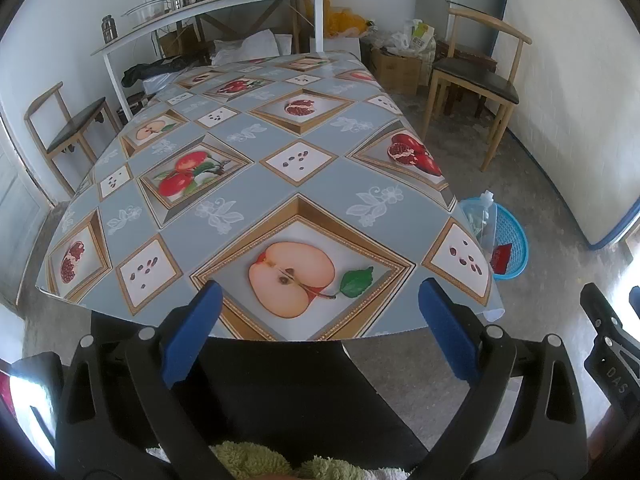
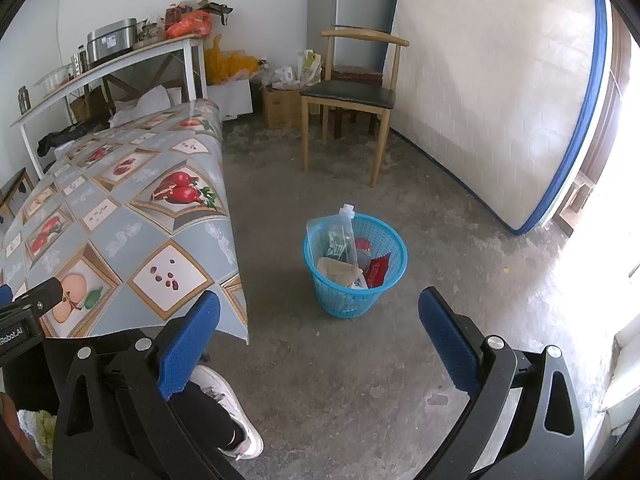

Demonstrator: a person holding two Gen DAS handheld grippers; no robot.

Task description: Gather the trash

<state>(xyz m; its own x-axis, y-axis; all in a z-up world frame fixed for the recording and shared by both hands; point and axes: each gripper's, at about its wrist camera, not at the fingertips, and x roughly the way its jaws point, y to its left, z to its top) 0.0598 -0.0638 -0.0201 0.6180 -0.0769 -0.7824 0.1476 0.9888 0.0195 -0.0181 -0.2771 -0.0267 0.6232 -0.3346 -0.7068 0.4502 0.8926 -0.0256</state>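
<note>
Here, both tongs (image 1: 320,300) (image 2: 320,312) wide apart, holding nothing, basket (image 2: 394,270) beside table edge (image 2: 234,240)

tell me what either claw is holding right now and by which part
Nothing is held. The left claw and the right claw are both open and empty; the trash sits in the blue basket on the floor.

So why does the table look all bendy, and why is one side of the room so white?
Left wrist view: the fisheye lens bows the tablecloth edges into curves, and corners go dark. Right wrist view: daylight from the right washes out the floor into glare, while the blue basket stays sharp; the mattress also curves from the lens.
</note>
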